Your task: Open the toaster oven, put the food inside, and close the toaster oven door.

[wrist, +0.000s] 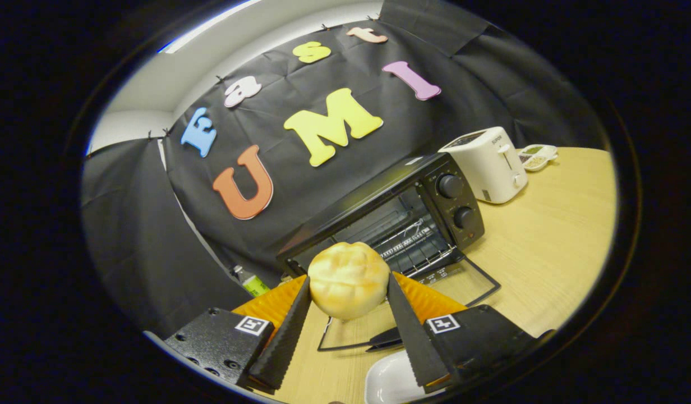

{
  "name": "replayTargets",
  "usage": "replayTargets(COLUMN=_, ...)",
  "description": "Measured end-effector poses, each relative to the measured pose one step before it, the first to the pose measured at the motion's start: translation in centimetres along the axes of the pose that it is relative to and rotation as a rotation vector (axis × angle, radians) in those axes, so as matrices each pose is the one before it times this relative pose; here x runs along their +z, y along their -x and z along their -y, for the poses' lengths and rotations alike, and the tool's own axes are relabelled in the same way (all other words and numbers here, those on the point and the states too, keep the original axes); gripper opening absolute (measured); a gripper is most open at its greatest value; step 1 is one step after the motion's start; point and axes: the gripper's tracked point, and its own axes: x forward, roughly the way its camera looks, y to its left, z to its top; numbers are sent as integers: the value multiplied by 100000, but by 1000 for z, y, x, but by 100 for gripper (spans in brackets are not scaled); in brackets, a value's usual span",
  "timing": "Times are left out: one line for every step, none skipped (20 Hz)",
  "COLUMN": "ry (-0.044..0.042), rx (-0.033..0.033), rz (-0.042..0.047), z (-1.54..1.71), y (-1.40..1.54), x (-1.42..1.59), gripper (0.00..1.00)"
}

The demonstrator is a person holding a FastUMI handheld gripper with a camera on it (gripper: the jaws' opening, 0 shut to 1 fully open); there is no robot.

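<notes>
With the toaster oven [413,219] door already down, my gripper [348,292] is clamped on the bun [348,279], lifted just before the opening; next I carry it in onto the rack [410,244], level.

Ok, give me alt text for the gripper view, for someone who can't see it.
The gripper is shut on a bread bun, held just ahead of a toaster oven whose glass door lies open on the wooden table.

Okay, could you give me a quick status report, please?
Gripper shut on bun. Toaster oven just beyond, door open and down. Nothing between bun and rack.
</notes>
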Motion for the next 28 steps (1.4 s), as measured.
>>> replayTargets(ry=-4296, rx=2036, rz=-1282, z=-177, y=-1276, x=67, gripper=87)
replayTargets(ry=-4120, rx=254, rz=-93, z=314, y=-1112, x=264, gripper=87)
replayTargets(ry=-2420, rx=-813, rz=-24, z=666, y=-1201, x=249, gripper=87)
replayTargets(ry=-702, rx=-2255, rz=-642, z=896, y=-1085, x=-25, gripper=87)
replayTargets(ry=-775, rx=-2077, rz=-903, z=831, y=-1042, x=-97, gripper=87)
replayTargets(ry=-1248, rx=-982, rz=-463, z=521, y=-963, x=129, gripper=87)
replayTargets(ry=-1365, rx=57, rz=1309, z=137, y=-1090, x=493, gripper=87)
replayTargets(ry=407, rx=316, rz=539, z=5, y=-871, x=455, gripper=87)
replayTargets(ry=1845, rx=-298, rz=1333, z=354, y=-933, x=523, gripper=87)
replayTargets(ry=2536, rx=-796, rz=-1818, z=334, y=-1270, x=191, gripper=88)
replayTargets(ry=614, rx=-376, rz=68, z=-1, y=-1014, x=337, gripper=88)
replayTargets(ry=254, rx=212, rz=-321, z=-227, y=-1054, x=291, gripper=88)
replayTargets(ry=-360, rx=1737, rz=97, z=-335, y=-960, x=257, gripper=88)
replayTargets(ry=666, rx=-574, rz=-4065, z=124, y=-524, x=-650, gripper=88)
replayTargets(ry=-1333, rx=73, rz=-1063, z=-115, y=-568, x=-543, gripper=88)
replayTargets(ry=-34, rx=-397, rz=-1126, z=27, y=-294, x=-277, gripper=88)
replayTargets(ry=946, rx=40, rz=1036, z=-40, y=-141, x=41, gripper=89)
replayTargets(ry=801, rx=-639, rz=1407, z=164, y=-131, x=461, gripper=89)
replayTargets(ry=278, rx=-1492, rz=2515, z=305, y=288, x=241, gripper=90)
replayTargets(ry=383, rx=-1981, rz=56, z=327, y=-35, x=261, gripper=92)
replayTargets(ry=-33, rx=-259, rz=-491, z=190, y=79, x=-88, gripper=95)
replayTargets(ry=-224, rx=-65, rz=-303, z=-68, y=173, x=2, gripper=98)
replayTargets(ry=1475, rx=-929, rz=-168, z=-6, y=288, x=33, gripper=100)
replayTargets(ry=2549, rx=1177, rz=-677, z=-316, y=470, x=-53, gripper=100)
replayTargets(ry=3080, rx=-1223, rz=-63, z=55, y=524, x=-20, gripper=100)
replayTargets(ry=2857, rx=221, rz=-159, z=-178, y=369, x=145, gripper=100)
replayTargets(ry=2465, rx=534, rz=576, z=-379, y=815, x=273, gripper=100)
replayTargets(ry=2135, rx=1164, rz=568, z=-437, y=821, x=390, gripper=100)
